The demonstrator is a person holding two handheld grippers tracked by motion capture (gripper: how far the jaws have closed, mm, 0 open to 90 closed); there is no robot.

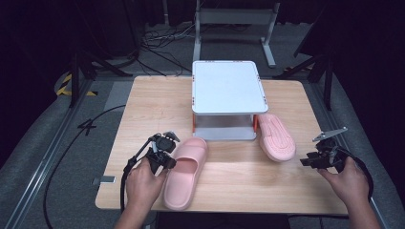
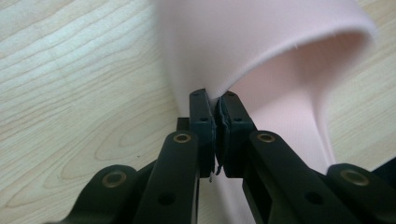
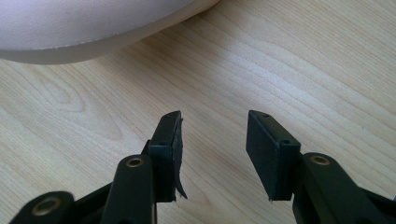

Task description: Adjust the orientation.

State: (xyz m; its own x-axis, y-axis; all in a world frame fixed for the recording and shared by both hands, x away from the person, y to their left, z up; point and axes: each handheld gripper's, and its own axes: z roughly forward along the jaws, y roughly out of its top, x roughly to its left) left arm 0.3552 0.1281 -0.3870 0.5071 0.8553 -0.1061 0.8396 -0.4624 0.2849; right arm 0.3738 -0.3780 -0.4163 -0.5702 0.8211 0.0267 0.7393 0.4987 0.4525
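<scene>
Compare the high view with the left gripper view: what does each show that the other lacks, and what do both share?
High view alone: the white stand at the table's far side, a second pink slipper lying sole-up beside it, and the right gripper, open, near the table's right edge. Left gripper view alone: the left gripper shut on the thin edge of the slipper's strap, seen up close. Both share: the upright pink slipper and the wooden table.

Wooden table, grey floor, dim surroundings.
</scene>
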